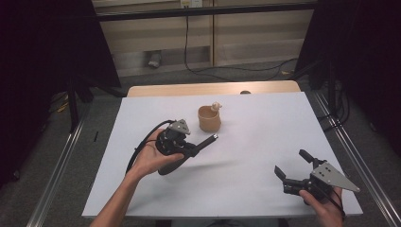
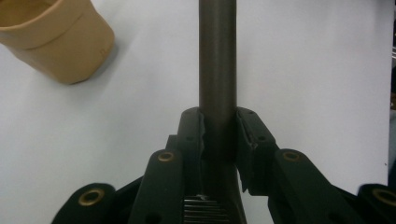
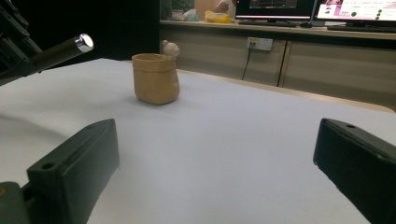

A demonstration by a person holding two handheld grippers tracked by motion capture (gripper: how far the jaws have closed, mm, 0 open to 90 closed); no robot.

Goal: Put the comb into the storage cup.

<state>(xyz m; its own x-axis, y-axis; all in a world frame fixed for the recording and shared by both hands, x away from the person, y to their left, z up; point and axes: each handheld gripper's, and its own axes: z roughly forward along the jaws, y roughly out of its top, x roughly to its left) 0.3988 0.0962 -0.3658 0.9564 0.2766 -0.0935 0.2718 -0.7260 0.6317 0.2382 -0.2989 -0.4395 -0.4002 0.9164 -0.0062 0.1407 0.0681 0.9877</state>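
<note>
White tabletop (image 1: 255,156) under us: our left gripper (image 2: 218,135) pinches a dark cylindrical pen (image 2: 217,56), aimed beyond its fingertips toward the tan ceramic cup (image 2: 56,39); our right gripper (image 1: 295,169) waits, fingers spread

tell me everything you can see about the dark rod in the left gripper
The rod is a slim, straight, dark grey cylinder, smooth and metallic-looking, with a shiny silver end cap. The left gripper is shut on it, a pad pressing each side, so most of its length sticks out past the jaws. It is held above the white table, not touching it, its tip aimed toward the tan cup but well short of it.
</note>
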